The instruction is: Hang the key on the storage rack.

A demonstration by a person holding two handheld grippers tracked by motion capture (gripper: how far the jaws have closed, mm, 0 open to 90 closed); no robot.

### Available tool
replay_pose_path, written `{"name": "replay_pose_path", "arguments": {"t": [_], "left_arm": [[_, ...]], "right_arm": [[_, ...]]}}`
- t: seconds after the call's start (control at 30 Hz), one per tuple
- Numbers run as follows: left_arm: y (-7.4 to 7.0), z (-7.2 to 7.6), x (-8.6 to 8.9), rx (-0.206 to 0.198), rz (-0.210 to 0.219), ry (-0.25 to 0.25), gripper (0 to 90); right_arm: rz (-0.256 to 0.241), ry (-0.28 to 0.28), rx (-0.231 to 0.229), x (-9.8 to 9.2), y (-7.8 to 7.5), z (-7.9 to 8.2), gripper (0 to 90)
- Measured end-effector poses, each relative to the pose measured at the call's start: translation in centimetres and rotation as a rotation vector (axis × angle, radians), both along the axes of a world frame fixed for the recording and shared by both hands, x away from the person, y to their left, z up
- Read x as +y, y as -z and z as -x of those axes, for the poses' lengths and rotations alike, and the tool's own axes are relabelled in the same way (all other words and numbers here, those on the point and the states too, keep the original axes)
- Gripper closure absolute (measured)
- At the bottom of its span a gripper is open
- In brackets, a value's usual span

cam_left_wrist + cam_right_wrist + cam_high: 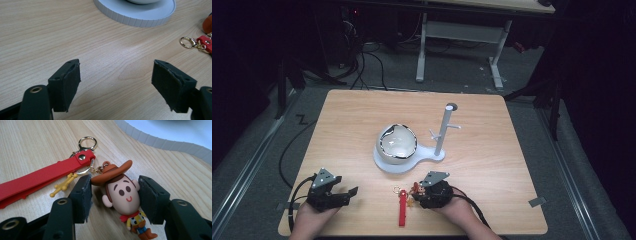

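The wooden table (pixel 472 125) carries a white stand (pixel 404 162) at its middle, with a bowl (pixel 397 144) on the round base and an upright post (pixel 442 131) with pegs to the right of it. Near the front edge, between the two hands, lies the keychain: a red strap (pixel 402 210) running near to far, a gold clasp (pixel 86 142) at its far end, a small yellow charm (pixel 63 184), and a cowboy figure (pixel 123 195) on a short chain.

The right gripper (pixel 113 195) has its jaws set either side of the figure's head, part open; the right pad looks to touch the head, the left stands just off it, so nothing is clamped yet. The left gripper (pixel 116 82) sits at the near left over bare wood, jaws wide apart and holding nothing.

The keychain looks light. The figure seems to be soft, grippy rubber that should take a squeeze without damage, so the head is a fair place to hold. The strap is limp and will dangle and swing when lifted, and the metal clasp is likely slippery.
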State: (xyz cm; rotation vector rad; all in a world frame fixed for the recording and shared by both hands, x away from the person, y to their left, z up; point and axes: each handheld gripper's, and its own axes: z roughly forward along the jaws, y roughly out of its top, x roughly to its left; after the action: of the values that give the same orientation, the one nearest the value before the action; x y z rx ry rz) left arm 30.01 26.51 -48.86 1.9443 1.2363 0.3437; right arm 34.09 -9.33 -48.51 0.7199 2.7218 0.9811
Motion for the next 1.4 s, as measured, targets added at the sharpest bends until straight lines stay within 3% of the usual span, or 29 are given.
{"name": "replay_pose_path", "arguments": {"t": [0.1,0.4,0.47,0.53,0.6,0.67,0.73,0.87,0.9,0.93,1.0,1.27,1.4], "left_arm": [[0.0,0.1,-0.2,-0.001,-0.008,0.002,23.9],[0.0,0.1,-0.1,-0.003,-0.015,0.006,24.1],[-0.1,0.0,0.0,-0.004,-0.009,0.003,24.3],[-0.1,0.0,0.0,-0.007,-0.006,0.003,24.3],[-0.1,0.0,-0.1,-0.007,-0.007,0.012,24.4],[-0.1,0.0,-0.2,-0.008,-0.007,0.013,24.4],[-0.1,-0.1,-0.4,-0.008,-0.014,0.023,24.4],[-0.2,-0.2,-0.6,-0.010,-0.013,0.027,24.4],[-0.2,-0.2,-0.7,-0.010,-0.012,0.029,24.4],[-0.2,-0.2,-0.7,-0.010,-0.012,0.029,24.4],[-0.1,-0.3,-0.7,-0.012,-0.012,0.030,24.4],[-0.1,-0.3,-0.8,-0.012,-0.016,0.031,24.4],[-0.2,-0.3,-0.8,-0.012,-0.021,0.037,24.4]], "right_arm": [[-0.026,0.016,0.008,-0.5,-0.4,0.0,46.5],[-0.001,0.072,0.003,-3.6,-1.1,1.0,46.5],[0.005,0.115,0.000,-5.4,-1.5,1.2,46.5],[0.002,0.136,-0.004,-5.9,-1.7,1.2,46.5],[0.002,0.187,-0.031,-7.9,-2.4,1.5,46.5],[0.002,0.200,-0.034,-8.4,-2.5,1.6,46.5],[0.011,0.251,-0.042,-10.6,-2.9,2.1,46.5],[0.029,0.300,-0.042,-12.4,-3.0,2.5,46.4],[0.052,0.341,-0.049,-13.7,-3.0,2.8,46.4],[0.052,0.341,-0.049,-13.7,-3.0,2.8,46.4],[0.054,0.405,-0.035,-15.6,-3.2,3.2,46.4],[0.050,0.502,-0.010,-19.2,-3.2,4.1,46.4],[0.053,0.519,-0.002,-19.4,-3.1,4.0,46.3]]}}
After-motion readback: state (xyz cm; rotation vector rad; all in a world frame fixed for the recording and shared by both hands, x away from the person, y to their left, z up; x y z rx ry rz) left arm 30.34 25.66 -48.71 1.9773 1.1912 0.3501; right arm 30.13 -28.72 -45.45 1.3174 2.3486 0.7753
